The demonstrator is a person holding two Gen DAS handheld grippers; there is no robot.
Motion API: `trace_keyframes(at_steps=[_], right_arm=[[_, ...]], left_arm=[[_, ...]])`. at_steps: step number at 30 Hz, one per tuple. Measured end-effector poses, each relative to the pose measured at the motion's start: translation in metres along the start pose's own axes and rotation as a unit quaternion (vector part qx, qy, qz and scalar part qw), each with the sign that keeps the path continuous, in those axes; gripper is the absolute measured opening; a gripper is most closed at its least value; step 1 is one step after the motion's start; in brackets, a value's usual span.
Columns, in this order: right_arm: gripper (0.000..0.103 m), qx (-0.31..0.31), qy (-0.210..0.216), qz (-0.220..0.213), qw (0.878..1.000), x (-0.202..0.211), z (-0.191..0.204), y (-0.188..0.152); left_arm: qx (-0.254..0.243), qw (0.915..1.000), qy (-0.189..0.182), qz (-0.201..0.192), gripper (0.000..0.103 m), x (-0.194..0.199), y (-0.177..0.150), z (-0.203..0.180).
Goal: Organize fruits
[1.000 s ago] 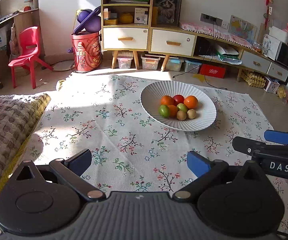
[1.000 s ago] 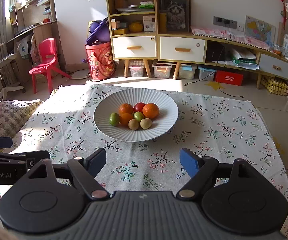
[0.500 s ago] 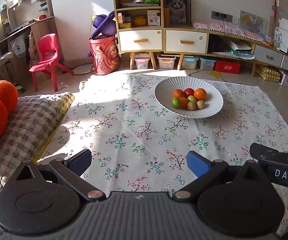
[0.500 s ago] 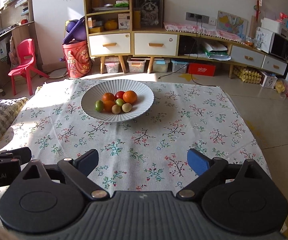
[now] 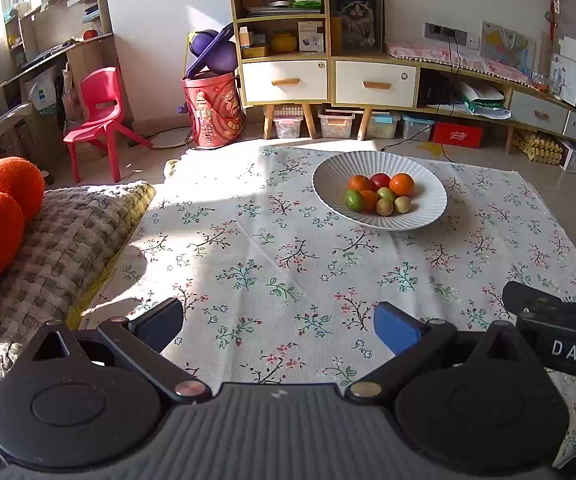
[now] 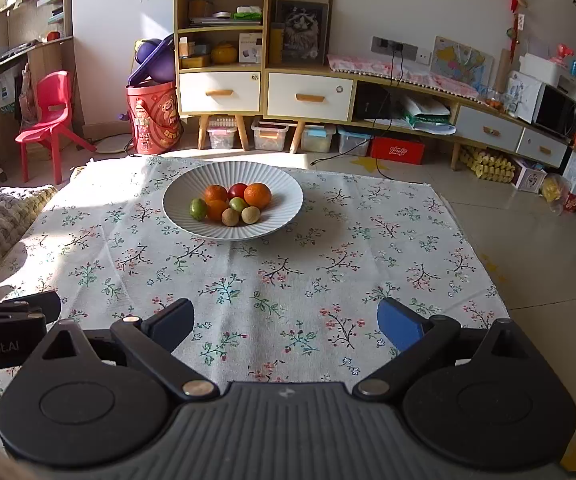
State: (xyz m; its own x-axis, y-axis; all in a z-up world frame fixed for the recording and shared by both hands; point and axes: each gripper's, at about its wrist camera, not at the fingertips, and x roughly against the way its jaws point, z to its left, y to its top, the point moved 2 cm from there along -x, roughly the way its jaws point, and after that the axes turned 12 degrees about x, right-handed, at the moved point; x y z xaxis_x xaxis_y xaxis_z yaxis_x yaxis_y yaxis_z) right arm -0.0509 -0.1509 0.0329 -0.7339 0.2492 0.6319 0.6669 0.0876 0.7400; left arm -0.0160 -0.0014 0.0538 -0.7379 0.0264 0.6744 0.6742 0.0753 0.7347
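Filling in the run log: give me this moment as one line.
fruit: all in white bowl | left gripper: open, empty | right gripper: opening, empty | both short of bowl, above floral cloth

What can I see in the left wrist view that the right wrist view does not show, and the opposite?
Only the left wrist view shows the two orange plush cushions on the knitted blanket. Only the right wrist view shows the microwave clearly and the bare floor beside the cloth. Both show the white ribbed bowl of fruits on the floral cloth, and the red chair.
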Motion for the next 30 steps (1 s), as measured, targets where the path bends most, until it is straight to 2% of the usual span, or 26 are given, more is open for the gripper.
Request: trace_keyframes(at_steps=[30], right_arm=[[0.103, 0.000, -0.009, -0.002, 1.000, 0.0049, -0.0046, 0.0013]], left_arm=[[0.005, 1.0000, -0.006, 0.001, 0.092, 0.0005, 0.0003, -0.0026]])
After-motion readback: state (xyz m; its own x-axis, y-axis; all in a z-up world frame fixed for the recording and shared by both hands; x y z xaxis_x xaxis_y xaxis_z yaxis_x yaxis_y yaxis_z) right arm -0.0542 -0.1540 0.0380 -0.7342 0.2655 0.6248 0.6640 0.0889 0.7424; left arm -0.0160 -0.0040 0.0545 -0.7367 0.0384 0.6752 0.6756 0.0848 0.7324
